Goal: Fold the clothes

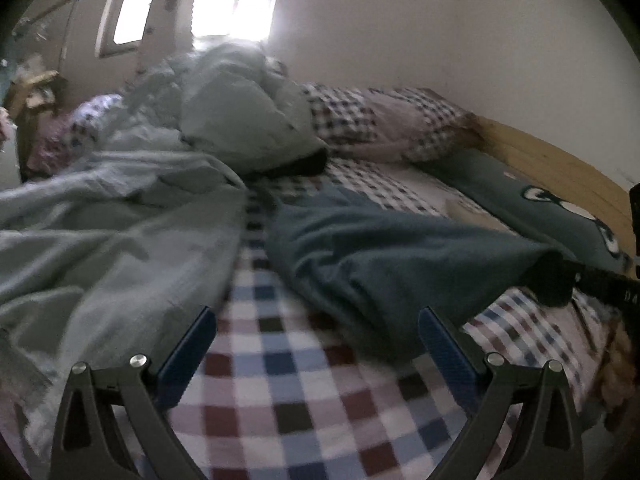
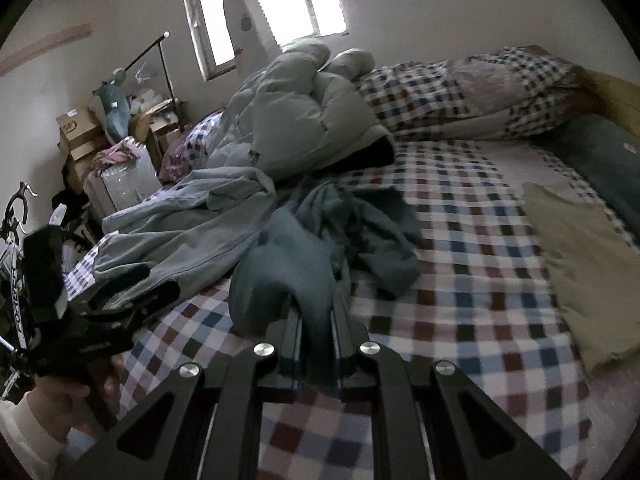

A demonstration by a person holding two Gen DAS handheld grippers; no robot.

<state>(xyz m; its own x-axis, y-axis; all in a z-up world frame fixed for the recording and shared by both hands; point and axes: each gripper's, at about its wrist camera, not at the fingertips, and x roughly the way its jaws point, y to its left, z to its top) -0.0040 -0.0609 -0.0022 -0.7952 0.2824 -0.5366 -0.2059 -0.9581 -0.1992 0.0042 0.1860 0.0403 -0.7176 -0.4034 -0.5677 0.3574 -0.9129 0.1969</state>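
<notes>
My right gripper [image 2: 316, 312] is clamped on a fold of the teal garment [image 2: 352, 232], the cloth pinched between its nearly closed jaws and lifted off the checked sheet [image 2: 480, 288]. The rest of that garment trails away in a rumpled heap toward the middle of the bed. My left gripper [image 1: 316, 332] stands wide open with nothing between its blue pads [image 1: 188, 356], over the sheet just short of the garment's near edge. To its left lies a pale grey-green garment [image 1: 100, 240], spread loosely. Behind both sits a puffy pale duvet [image 2: 304, 120] and a checked pillow [image 2: 460, 88]. An olive cloth [image 2: 588, 264] lies flat on the right of the sheet, apart from the teal garment.
</notes>
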